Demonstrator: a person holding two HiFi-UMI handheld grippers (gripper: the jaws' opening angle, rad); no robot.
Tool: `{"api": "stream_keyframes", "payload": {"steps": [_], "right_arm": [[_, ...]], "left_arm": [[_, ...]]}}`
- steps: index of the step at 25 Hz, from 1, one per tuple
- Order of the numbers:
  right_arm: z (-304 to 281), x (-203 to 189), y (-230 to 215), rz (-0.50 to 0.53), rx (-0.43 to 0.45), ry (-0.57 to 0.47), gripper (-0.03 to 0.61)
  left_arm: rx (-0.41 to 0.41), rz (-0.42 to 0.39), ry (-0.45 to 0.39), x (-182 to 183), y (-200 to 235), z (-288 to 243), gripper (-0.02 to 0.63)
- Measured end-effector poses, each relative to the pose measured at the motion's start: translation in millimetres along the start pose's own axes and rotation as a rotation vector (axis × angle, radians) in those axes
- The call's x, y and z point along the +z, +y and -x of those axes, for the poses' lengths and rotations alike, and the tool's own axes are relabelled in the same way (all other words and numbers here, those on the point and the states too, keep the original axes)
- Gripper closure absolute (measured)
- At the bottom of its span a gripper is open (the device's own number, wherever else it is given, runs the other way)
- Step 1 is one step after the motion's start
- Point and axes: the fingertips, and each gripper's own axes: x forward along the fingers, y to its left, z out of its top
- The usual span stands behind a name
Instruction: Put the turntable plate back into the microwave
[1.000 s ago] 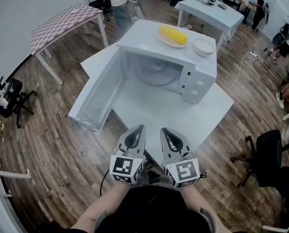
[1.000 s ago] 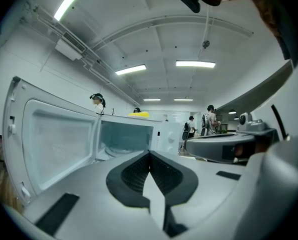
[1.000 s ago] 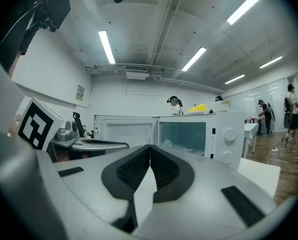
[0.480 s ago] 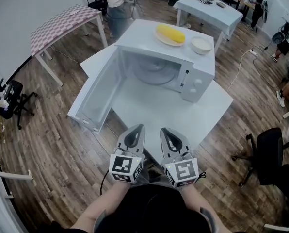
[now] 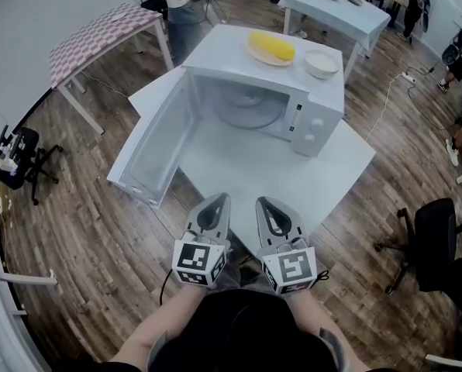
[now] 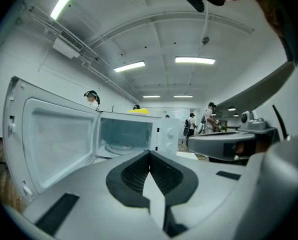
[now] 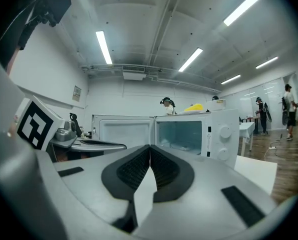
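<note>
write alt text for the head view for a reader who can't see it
A white microwave sits on a white table with its door swung open to the left and a round clear glass turntable plate lying inside. Near the table's front edge, the person's left claw and right claw are side by side, both shut and empty.

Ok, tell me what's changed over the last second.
Almost nothing: only the head view shifts a little. Nothing was gripped or released. The left gripper and right gripper stay shut and empty, side by side before the microwave; its door stays open, the turntable plate inside, the corn and bowl on top.
</note>
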Motion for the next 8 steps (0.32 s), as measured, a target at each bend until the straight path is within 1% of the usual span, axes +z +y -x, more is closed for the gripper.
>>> {"api": "stream_keyframes", "payload": {"steps": [8], "right_arm": [[3.1, 1.9, -6.3, -0.014, -0.003, -0.01, 0.555]], "left_arm": [[-0.002, -0.012, 0.016, 0.1, -5.5, -2.4, 0.601]]}}
